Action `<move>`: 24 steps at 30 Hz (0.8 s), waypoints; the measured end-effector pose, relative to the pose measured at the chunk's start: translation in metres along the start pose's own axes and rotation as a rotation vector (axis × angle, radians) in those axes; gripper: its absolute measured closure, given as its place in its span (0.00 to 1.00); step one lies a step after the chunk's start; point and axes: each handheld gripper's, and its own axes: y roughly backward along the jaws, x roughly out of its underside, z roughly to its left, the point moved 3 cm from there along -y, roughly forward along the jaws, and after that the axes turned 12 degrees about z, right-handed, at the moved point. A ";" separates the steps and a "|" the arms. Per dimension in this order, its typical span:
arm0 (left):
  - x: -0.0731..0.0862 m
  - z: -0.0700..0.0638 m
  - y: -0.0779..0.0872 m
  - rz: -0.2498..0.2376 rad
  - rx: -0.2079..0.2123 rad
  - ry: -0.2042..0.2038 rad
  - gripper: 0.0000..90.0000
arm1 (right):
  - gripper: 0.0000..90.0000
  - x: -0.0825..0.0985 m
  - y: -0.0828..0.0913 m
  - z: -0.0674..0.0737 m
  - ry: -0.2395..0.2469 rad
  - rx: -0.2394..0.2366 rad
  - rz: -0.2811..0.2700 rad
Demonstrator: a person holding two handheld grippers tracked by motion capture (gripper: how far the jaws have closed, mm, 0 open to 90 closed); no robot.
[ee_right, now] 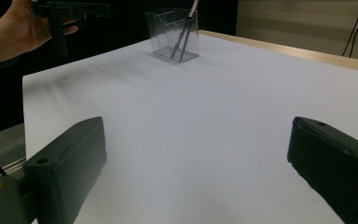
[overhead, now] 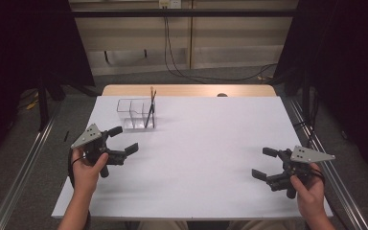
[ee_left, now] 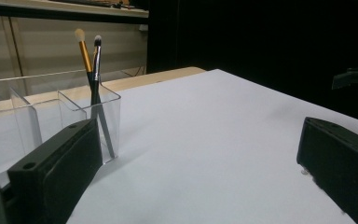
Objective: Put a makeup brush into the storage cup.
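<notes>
Clear plastic holder (overhead: 135, 114), rectangular, thin-walled, divided into compartments, stands on the far-left part of the table (overhead: 206, 143). Table surface: matte white, flat; pale wooden edge at the far side. Two slim brushes (ee_left: 93, 70) lean upright in the holder's right compartment: one with a gold ferrule and pale tuft, one dark with a grey tuft. Left gripper (overhead: 120, 140): blocky black fingers wide apart, empty, near the holder. Right gripper (overhead: 264, 163): fingers wide apart, empty, at the near-right part of the table, well apart from the holder.
</notes>
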 end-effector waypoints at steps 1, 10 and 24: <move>0.000 0.000 0.001 0.000 0.001 -0.001 0.00 | 0.05 0.000 0.000 0.000 -0.001 0.000 0.000; 0.003 -0.002 0.009 -0.002 -0.002 -0.014 0.00 | 0.05 0.000 0.001 0.000 -0.001 0.003 -0.003; 0.008 -0.002 0.025 -0.019 -0.023 -0.010 0.00 | 0.05 0.000 0.002 -0.001 -0.004 0.003 -0.003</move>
